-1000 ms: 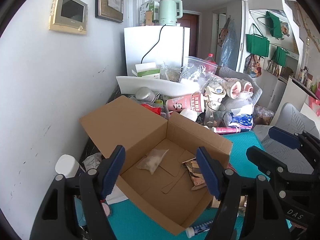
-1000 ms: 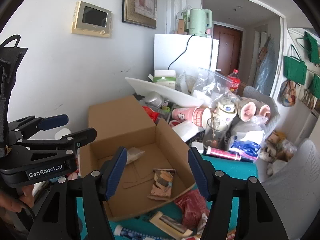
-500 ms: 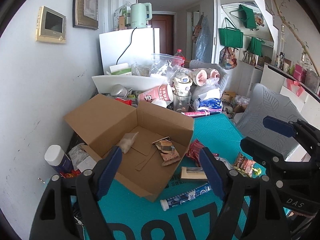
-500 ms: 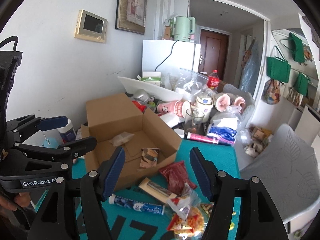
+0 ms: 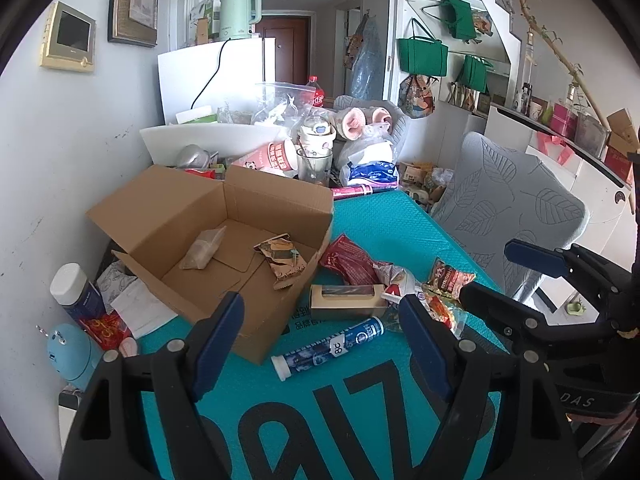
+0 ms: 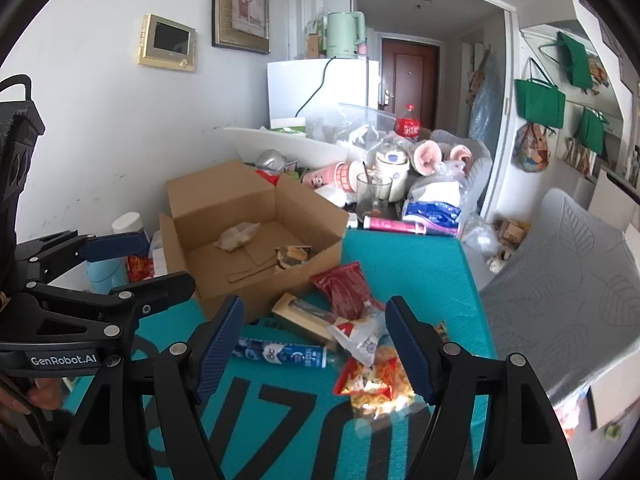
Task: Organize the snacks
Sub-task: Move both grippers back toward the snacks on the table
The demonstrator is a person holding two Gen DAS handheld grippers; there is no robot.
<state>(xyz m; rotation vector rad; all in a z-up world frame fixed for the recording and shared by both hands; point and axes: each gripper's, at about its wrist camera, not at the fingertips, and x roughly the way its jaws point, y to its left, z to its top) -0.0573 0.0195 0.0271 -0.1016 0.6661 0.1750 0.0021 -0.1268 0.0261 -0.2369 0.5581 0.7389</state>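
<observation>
Both hand-held grippers, left point(image 5: 320, 324) and right point(image 6: 312, 328), hung spread and empty, the right's jaws just widened, over the worktop point(image 5: 400, 220), where two packets lay in the box point(image 5: 280, 204) while several snacks point(image 6: 348, 288) and a tube point(image 5: 332, 348) waited beside it

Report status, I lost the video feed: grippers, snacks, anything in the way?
Left gripper, right gripper open, empty, jaws just widened. Two packets in cardboard box; red packet, blue tube on mat. Nothing blocking.
</observation>
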